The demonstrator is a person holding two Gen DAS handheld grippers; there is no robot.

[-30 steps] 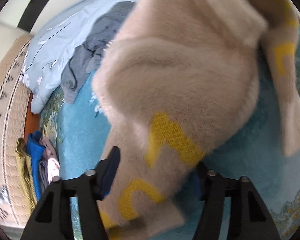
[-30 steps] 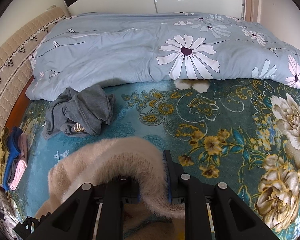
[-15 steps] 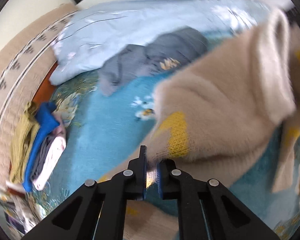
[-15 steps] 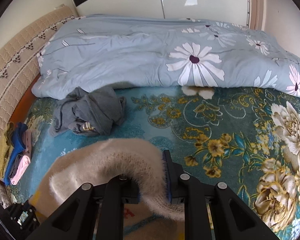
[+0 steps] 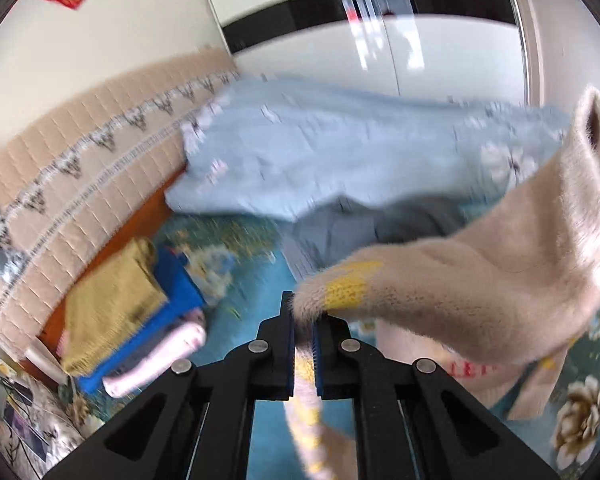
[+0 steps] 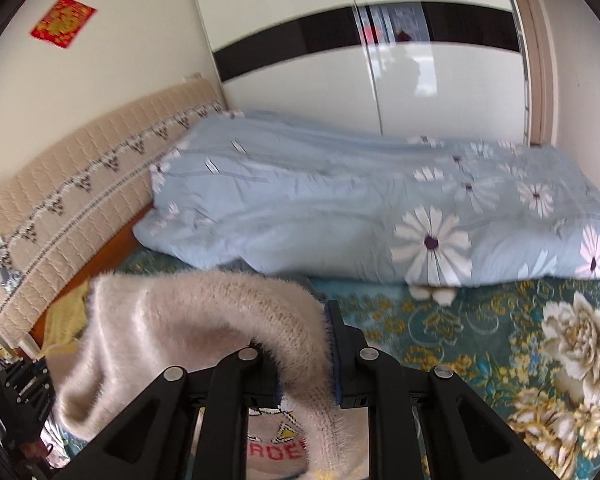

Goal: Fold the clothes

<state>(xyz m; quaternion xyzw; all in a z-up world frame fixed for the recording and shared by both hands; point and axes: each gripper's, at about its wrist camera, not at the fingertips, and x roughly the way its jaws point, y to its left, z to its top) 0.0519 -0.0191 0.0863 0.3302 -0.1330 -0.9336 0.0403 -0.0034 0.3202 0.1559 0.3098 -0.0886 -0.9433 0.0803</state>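
Above teal floral bedspread (image 6: 480, 320): fuzzy beige sweater (image 5: 480, 280) held aloft, stretched between both grippers. Left gripper (image 5: 303, 344) fingers clamped on yellow-patched sleeve edge. Right gripper (image 6: 304, 360) fingers pinching thick fold of same sweater (image 6: 188, 320). Grey garment (image 5: 380, 228) beneath, against blue daisy duvet (image 6: 340, 216). Folded stack (image 5: 132, 312) near headboard (image 5: 80, 168).

Bedroom: cream wall (image 6: 112, 60) with red paper decoration (image 6: 63, 21), glossy white wardrobe (image 6: 440, 88) with black band, quilted beige headboard (image 6: 80, 196) beside the bed.
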